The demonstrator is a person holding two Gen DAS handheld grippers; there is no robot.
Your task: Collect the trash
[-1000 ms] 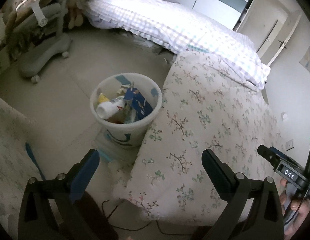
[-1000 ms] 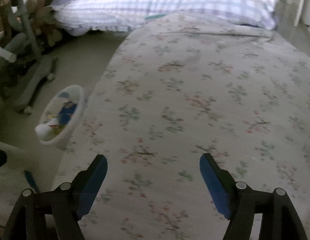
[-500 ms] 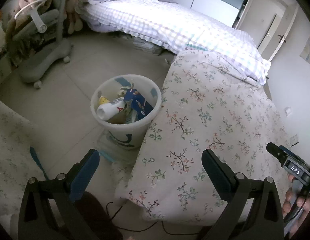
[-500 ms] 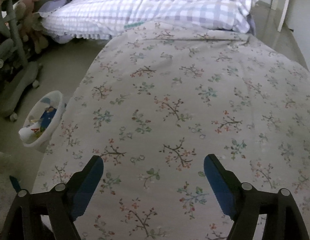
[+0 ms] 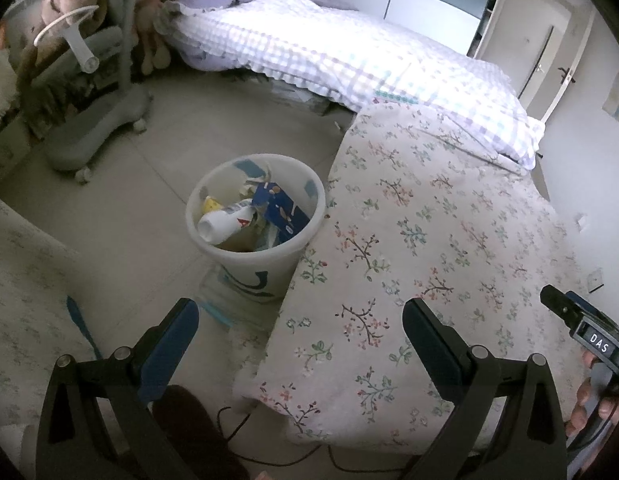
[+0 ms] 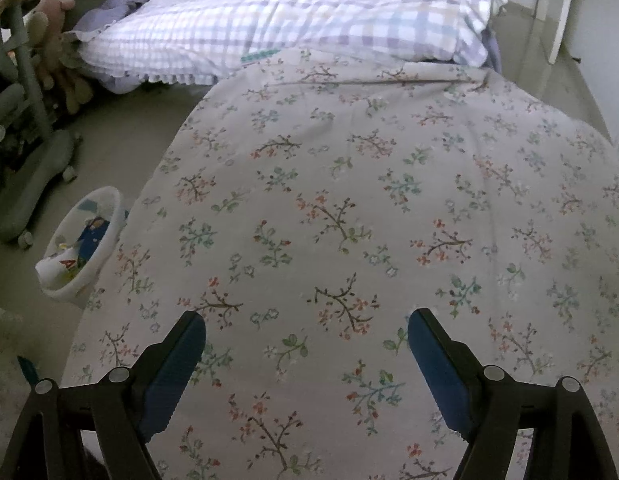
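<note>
Right gripper (image 6: 305, 344) jaws have just been opening further — nothing is seen between them, only the floral bedspread (image 6: 349, 200) below. Left gripper (image 5: 299, 328) is likewise spread wide and empty. No loose trash is visible on the bedspread, so collection looks largely done. Trash bin (image 5: 309, 220) stands on the floor against the bed edge — a white bottle (image 5: 223, 226), blue carton (image 5: 279, 208) and scraps are inside.

Left tool (image 5: 299, 316) spread empty, trash bin (image 5: 255, 216) beside floral cloth (image 5: 421, 264)
</note>
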